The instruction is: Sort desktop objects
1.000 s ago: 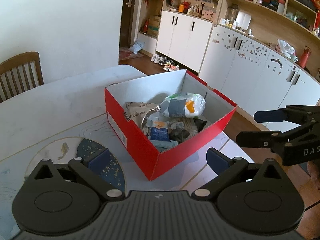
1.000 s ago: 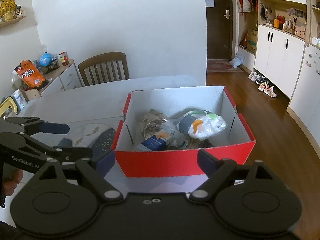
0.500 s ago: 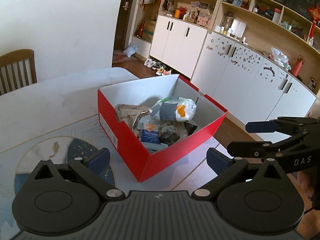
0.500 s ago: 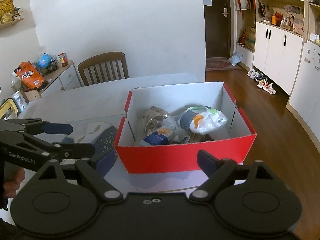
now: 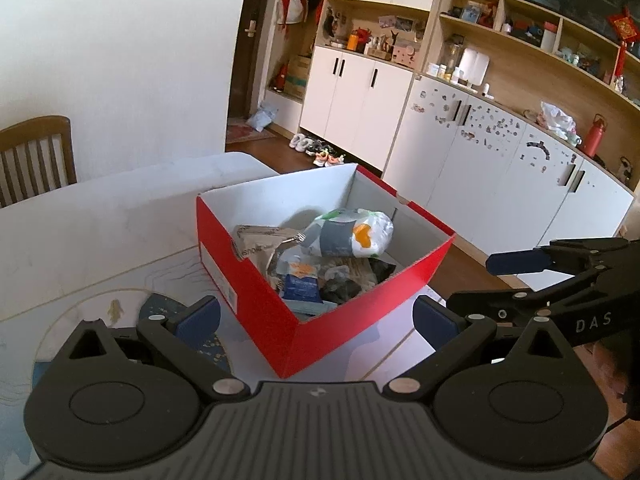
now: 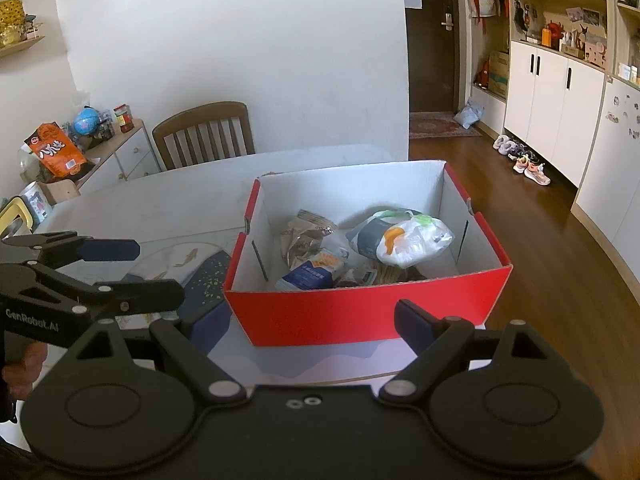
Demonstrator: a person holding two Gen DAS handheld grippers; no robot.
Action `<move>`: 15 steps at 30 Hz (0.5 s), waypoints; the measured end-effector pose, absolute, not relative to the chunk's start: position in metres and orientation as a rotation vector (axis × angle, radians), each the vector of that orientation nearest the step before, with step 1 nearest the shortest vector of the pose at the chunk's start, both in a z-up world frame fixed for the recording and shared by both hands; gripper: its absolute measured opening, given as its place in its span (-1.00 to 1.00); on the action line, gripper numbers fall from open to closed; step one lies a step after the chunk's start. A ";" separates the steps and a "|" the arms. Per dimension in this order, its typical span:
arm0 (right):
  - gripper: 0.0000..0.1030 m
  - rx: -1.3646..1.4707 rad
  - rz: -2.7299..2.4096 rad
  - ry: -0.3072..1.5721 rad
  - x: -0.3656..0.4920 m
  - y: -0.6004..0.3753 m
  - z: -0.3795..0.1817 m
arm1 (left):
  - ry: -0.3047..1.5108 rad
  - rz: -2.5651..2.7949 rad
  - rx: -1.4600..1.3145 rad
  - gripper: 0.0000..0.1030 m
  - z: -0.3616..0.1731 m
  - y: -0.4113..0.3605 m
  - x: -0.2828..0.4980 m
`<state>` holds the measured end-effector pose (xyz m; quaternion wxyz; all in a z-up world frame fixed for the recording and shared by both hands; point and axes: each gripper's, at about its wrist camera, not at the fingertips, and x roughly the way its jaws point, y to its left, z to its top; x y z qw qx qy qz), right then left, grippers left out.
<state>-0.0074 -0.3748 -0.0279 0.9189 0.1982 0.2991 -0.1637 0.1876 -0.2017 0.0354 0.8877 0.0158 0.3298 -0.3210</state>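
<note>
Left wrist view: the left gripper (image 5: 316,316) has its jaws spread wide with nothing between them, hovering just above the near corner of the red shoebox (image 5: 256,300). The right gripper (image 6: 312,320) is likewise wide apart and empty, poised before the box's near long side. The open box, white inside, stands on the white table (image 6: 160,208), partly on a fish-patterned mat (image 6: 188,260). In it lie a white plastic bag (image 6: 404,236) with grey and orange print, a crumpled brown packet (image 6: 304,232) and a blue-and-white pouch (image 6: 312,276). Both grippers sit side by side, near the table's near edge, aimed at the box. A wooden chair (image 6: 204,136) stands at the far side.
</note>
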 end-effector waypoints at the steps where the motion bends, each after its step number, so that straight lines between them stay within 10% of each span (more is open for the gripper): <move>1: 0.73 0.407 -0.337 0.616 -0.007 -0.375 -0.028 | 0.687 -0.666 0.028 1.00 0.035 -0.200 0.189; 15: 0.74 0.404 -0.326 0.647 0.016 -0.360 -0.030 | 0.683 -0.567 0.004 1.00 0.028 -0.154 0.198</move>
